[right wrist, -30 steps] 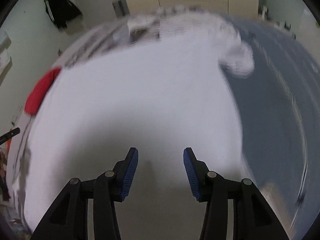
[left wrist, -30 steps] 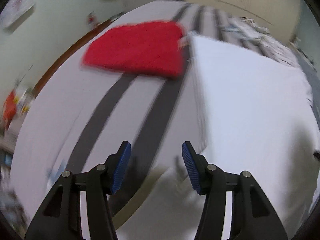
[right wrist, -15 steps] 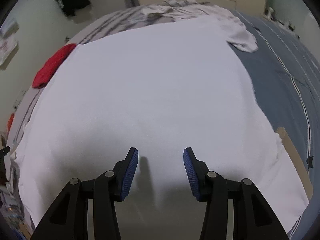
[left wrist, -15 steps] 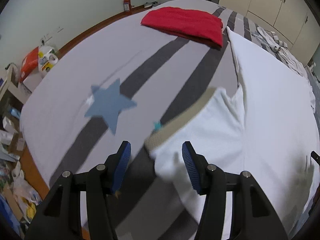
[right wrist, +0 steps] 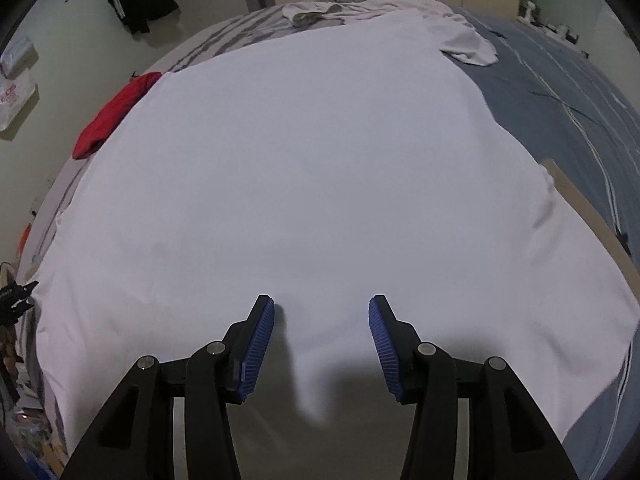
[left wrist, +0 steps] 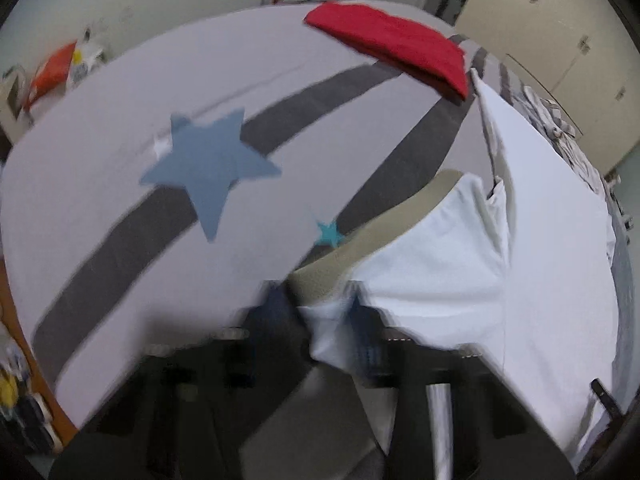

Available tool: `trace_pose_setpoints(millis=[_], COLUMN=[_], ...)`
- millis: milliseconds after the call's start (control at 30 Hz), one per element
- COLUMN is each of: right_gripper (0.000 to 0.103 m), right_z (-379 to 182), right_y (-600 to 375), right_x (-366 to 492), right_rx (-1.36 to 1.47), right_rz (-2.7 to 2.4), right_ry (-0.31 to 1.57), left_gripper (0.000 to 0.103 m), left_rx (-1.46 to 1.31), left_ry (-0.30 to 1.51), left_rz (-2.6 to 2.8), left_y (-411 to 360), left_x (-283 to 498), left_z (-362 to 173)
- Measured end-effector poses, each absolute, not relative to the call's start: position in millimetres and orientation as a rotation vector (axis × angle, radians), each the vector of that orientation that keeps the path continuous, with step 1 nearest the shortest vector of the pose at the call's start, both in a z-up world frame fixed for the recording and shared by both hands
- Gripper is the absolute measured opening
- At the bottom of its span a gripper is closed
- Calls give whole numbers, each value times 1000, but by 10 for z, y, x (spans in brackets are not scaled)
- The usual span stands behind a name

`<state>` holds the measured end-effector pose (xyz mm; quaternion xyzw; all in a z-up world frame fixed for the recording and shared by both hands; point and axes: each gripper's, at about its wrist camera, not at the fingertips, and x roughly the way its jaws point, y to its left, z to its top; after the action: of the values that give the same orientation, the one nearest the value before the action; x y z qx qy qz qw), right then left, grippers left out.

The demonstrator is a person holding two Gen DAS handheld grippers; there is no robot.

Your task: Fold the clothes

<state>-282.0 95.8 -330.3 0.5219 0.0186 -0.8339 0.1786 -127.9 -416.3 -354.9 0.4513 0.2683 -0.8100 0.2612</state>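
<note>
Left claw [left wrist: 320, 320] closing on white shirt's [left wrist: 540, 280] sleeve.

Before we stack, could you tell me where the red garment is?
In the left wrist view the red garment lies folded at the bed's far end, just left of the white shirt.

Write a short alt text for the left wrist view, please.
The left gripper, blurred, is closing on the tan-cuffed sleeve of a white shirt spread on a bed. Farther off lies a folded red garment.
</note>
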Motion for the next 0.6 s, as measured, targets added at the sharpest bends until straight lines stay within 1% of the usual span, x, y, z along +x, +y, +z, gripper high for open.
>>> trace_pose_setpoints(millis=[100,167,267,333,467,600], right_gripper=[46,46,46,46,46,46], right_z=[-3268,-3230,-3211,-3265,-3325,-3274], right_y=[983,1000,1019,1010,1016,1036], right_x=[-2789,-2782,-2801,-2830,-2878,-2918], right_rx=[1476,1473,1470,1497,1514,1507], right_rz=[-2377,-2390,-2403,-2395,-2392,-2410], right_ry=[40,34,46,62,90,52], left_gripper=[6,6,7,7,7,7], left_rx=[1152,1112,1188,1262,1191,1147], left_ry=[754,723,655,655,660,643], left_rz=[-2213,-2264,-2277,-2245,-2264,-2302], left_y=[-4220,-4169,-4095,-4131,-4101,-3900], left_x=[-1230,-1215,-1269,-1306,-1314,-1340], left_z=[-3365,-3159,-3169,-3305,-3170,-2936])
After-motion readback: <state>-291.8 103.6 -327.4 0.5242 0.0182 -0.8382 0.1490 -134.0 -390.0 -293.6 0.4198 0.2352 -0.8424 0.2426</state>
